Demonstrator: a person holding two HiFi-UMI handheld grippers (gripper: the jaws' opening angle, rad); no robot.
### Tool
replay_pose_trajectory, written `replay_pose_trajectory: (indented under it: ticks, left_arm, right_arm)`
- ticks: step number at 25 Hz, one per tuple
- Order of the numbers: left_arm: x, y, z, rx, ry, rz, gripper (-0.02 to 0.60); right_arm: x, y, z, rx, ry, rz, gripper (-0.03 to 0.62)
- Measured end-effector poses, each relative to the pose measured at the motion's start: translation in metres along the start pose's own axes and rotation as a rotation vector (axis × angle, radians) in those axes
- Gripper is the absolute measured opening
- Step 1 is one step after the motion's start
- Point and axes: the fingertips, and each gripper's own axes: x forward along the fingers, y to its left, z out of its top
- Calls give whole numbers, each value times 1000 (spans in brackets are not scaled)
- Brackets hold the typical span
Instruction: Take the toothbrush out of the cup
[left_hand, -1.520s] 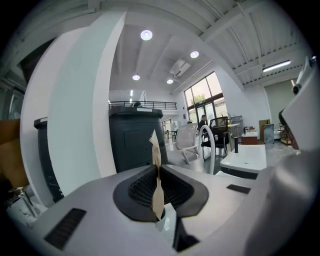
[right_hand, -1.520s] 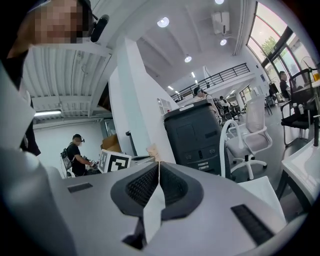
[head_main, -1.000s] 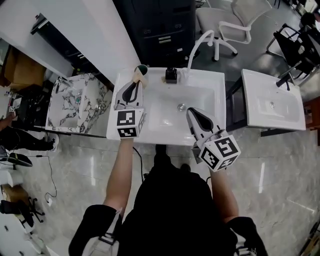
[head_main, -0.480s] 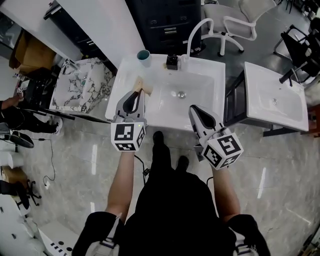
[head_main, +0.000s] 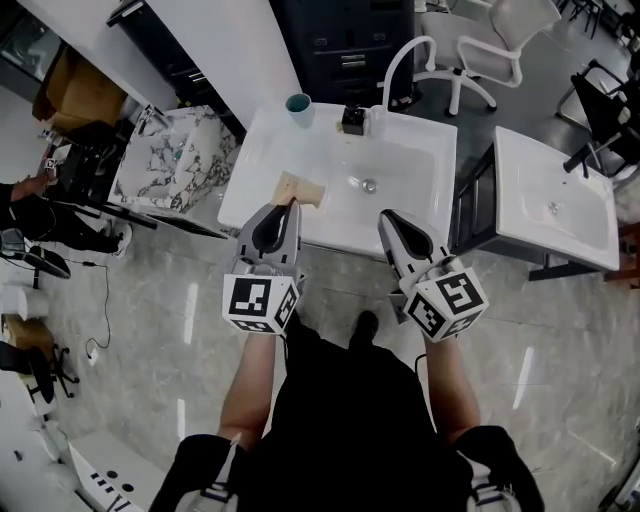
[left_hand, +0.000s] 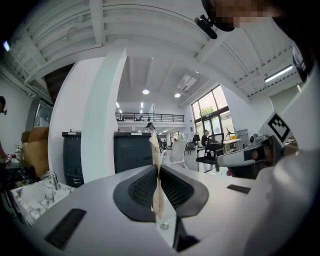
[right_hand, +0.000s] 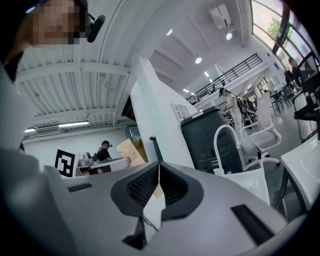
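Observation:
A teal cup (head_main: 298, 104) stands at the back left corner of the white washbasin (head_main: 420, 205). Nothing shows inside the cup. My left gripper (head_main: 290, 206) hovers over the basin's front left edge, well short of the cup. It is shut on the toothbrush (head_main: 302, 188), a flat pale-tan piece sticking out past the tips. In the left gripper view the toothbrush (left_hand: 155, 150) stands as a thin tan strip pinched between the pads of the left gripper (left_hand: 157, 167). My right gripper (head_main: 385, 217) is at the basin's front edge, shut and empty; in its own view the right gripper (right_hand: 159, 167) has its tips touching.
A curved white faucet (head_main: 400, 58) and a small black object (head_main: 352, 120) stand at the basin's back rim. A second white basin (head_main: 555, 200) is to the right, a marbled basin (head_main: 170, 160) to the left. Dark cabinets and an office chair (head_main: 500, 40) lie beyond.
My left gripper has pulled back from the cup toward the basin's front edge, carrying the toothbrush with it. The right gripper has also drawn back a little.

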Motion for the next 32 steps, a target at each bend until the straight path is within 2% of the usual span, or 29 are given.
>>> replay_pose_trajectory:
  ticks: [4, 14, 32]
  left_arm:
    - [-17, -3, 5, 13, -8, 7, 37]
    - [-37, 3, 4, -33, -19, 26, 37]
    - [-43, 1, 4, -35, -16, 18, 37]
  right_arm:
    - [5, 7, 3, -15, -5, 9, 32]
    - [10, 31, 5, -94, 11, 34, 31]
    - [3, 44, 2, -122, 23, 44, 31]
